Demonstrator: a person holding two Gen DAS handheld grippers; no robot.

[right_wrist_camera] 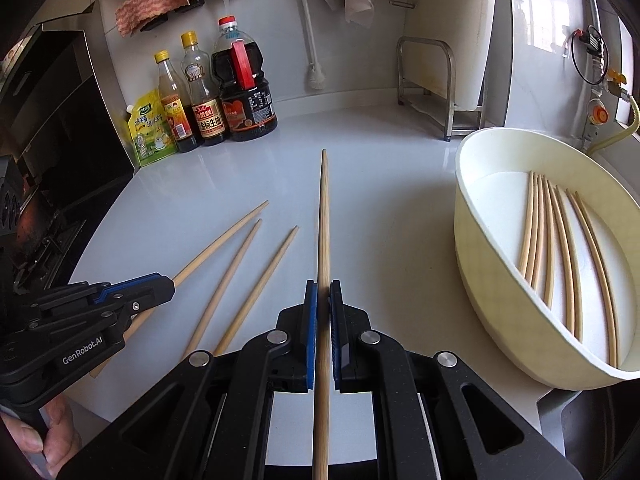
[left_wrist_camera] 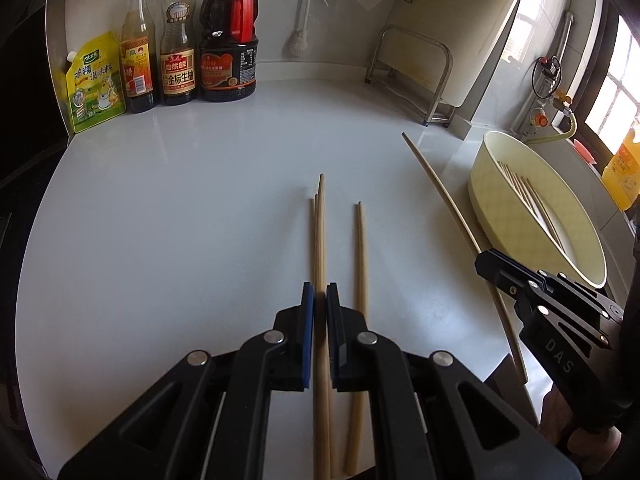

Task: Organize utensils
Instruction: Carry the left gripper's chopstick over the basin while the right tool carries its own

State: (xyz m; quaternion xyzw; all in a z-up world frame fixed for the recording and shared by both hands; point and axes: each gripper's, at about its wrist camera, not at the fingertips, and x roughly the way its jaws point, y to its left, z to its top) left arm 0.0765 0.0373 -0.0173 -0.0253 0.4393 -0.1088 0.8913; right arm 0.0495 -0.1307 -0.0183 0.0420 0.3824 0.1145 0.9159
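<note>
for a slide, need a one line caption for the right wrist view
Right tongs shut on a chopstick, left tongs holding another, beside a basin of sorted chopsticks.

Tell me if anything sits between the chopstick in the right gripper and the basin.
Nothing visible does. The right gripper is shut on a chopstick, and only bare counter lies between it and the basin to its right. The basin's near wall stands up, so the chopstick likely must go over it.

left tongs point(right_wrist_camera: 170, 286): GenRobot.AI | right tongs point(left_wrist_camera: 482, 266): DAS | soy bottle point(left_wrist_camera: 179, 40): 金标生抽
</note>
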